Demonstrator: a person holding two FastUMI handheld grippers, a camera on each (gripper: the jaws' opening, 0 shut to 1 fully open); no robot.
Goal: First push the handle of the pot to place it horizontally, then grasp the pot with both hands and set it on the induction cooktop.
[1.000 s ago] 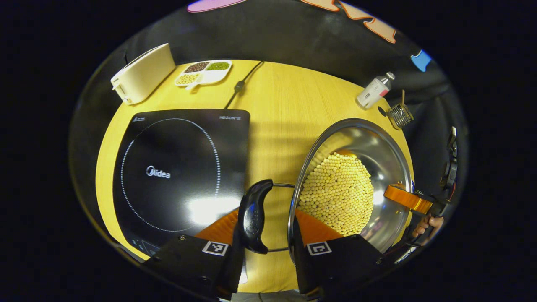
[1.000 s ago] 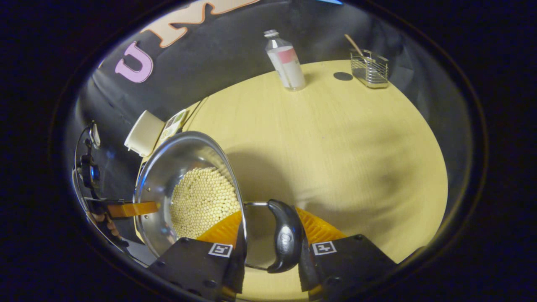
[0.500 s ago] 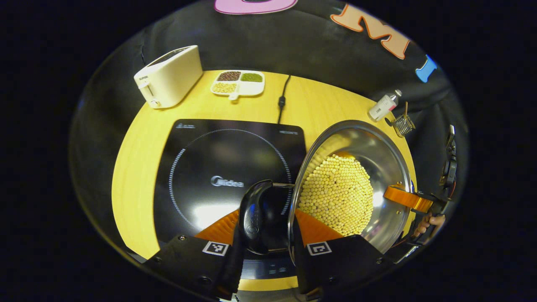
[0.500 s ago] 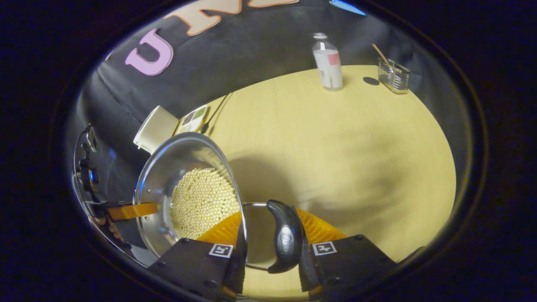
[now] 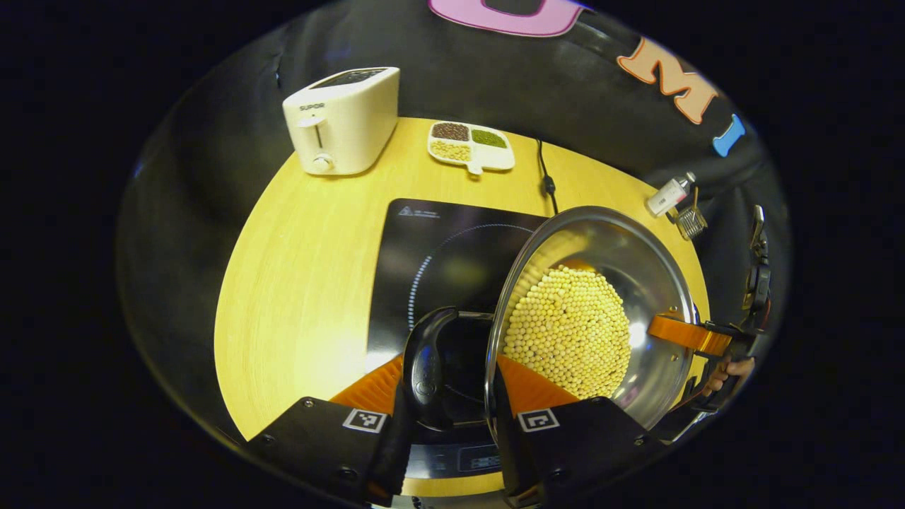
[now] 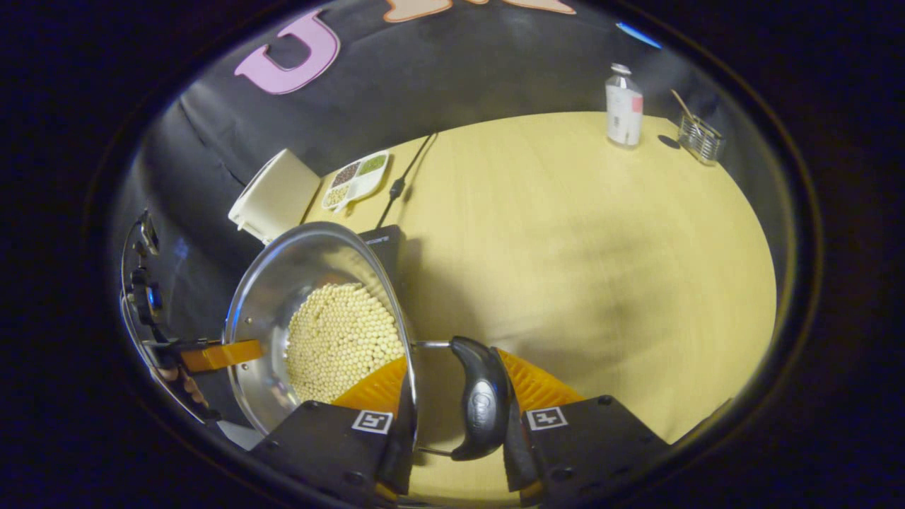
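The left gripper [image 5: 445,396] is pinching one black side handle [image 5: 424,364] of the pot [image 5: 590,311], both fingers pressing on that handle, and the right gripper [image 6: 456,417] is gripping the opposite black handle [image 6: 481,403] the same way, so the pot is hanging between the two tools. In the left gripper view, the pot is being held above the induction cooktop [image 5: 424,247], its rim overlapping the cooktop's right part while the heating ring is showing mostly to the left of the pot; the left gripper is the one nearer the cooktop, and the right gripper is appearing at the pot's far side, where a hand [image 5: 728,375] is holding it. By the look of it, the pot is not yet centred, so the coming move is probably a short carry leftward across the cooktop before lowering. The pot is a shiny steel bowl-shaped vessel, wide and open, its bottom covered with small pale yellow beans [image 5: 569,329]. Beyond the cooktop, a cream toaster [image 5: 343,120] and a divided dish of grains [image 5: 470,145] are standing at the back of the wooden table [image 5: 297,268], and a bottle [image 6: 623,106] and a wire basket [image 6: 698,138] are sitting far to the cooktop's right.
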